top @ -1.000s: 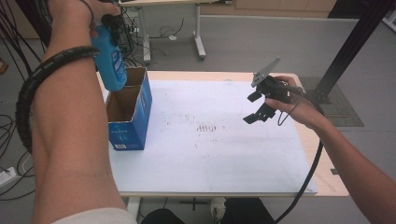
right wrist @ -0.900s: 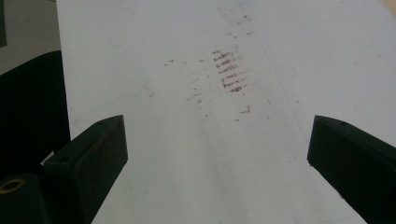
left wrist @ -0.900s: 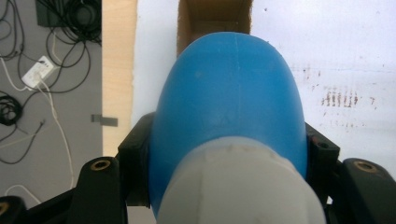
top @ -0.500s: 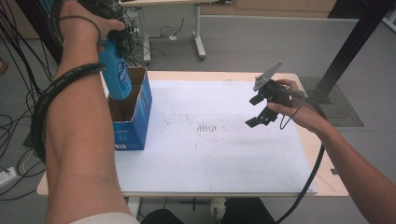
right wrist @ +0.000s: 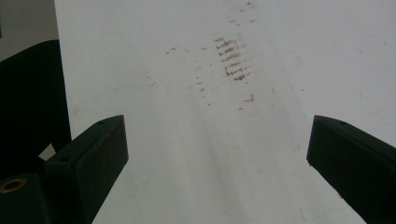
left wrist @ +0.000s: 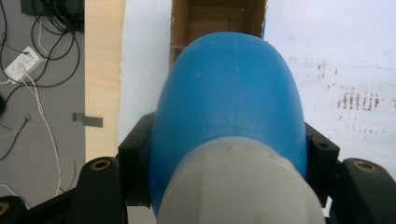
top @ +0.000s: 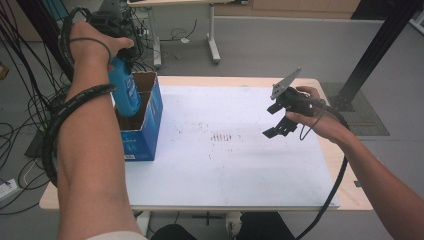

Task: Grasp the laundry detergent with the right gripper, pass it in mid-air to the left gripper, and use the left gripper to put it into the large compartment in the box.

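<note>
A blue bottle point(top: 125, 89) with a pale cap hangs base-down over an open blue cardboard box point(top: 144, 134) at the table's left. Its base is about level with the box rim. My left gripper point(top: 118, 56) is shut on the bottle's shoulder. In the left gripper view the bottle point(left wrist: 229, 102) sits between my jaws point(left wrist: 229, 158), pointing at the brown inside of the box point(left wrist: 176, 28). My right gripper point(top: 278, 120) hovers open above the right half of the white sheet point(top: 225, 170). In the right gripper view nothing lies between its jaws point(right wrist: 217, 154).
Faint brown smudges point(top: 225, 136) mark the middle of the sheet and also appear as smudges point(right wrist: 231, 58) ahead of the right jaws. Bare wood borders the table point(top: 350, 195). Cables point(top: 20, 130) lie on the floor at left, and a black post point(top: 372, 55) stands behind at right.
My left hand has brought the bottle down and slightly right, from above the box's far corner to over its opening. The right gripper has barely shifted and stays open.
</note>
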The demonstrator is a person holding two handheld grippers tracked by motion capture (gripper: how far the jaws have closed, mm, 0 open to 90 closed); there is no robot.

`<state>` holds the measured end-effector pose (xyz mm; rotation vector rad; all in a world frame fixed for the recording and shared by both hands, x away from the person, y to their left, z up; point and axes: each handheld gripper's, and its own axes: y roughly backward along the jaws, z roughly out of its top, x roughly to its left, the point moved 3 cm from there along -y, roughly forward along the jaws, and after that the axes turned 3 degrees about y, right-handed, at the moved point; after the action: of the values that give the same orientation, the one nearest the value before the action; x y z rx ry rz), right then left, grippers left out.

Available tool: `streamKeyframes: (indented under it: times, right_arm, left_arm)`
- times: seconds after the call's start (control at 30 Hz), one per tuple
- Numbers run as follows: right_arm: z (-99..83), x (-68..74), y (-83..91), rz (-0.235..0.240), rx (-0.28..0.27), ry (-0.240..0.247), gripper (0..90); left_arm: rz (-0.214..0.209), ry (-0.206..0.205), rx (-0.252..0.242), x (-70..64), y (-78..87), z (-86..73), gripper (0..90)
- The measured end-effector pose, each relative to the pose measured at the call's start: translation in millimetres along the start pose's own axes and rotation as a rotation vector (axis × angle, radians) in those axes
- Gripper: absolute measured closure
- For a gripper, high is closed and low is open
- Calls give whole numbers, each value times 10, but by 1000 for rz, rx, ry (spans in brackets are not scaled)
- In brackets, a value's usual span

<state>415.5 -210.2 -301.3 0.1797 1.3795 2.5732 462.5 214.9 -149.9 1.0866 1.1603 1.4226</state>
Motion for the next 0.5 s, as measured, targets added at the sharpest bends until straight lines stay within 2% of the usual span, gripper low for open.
streamKeyframes:
  times: [0.33, 0.5]
  right_arm:
    - [16, 8, -22, 1, 6, 4, 55]
    - [23, 2, -31, -1, 11, 1, 60]
  left_arm:
    - [9, -14, 30, 18, -351, -28, 373]
    - [5, -16, 27, 23, -518, -38, 373]
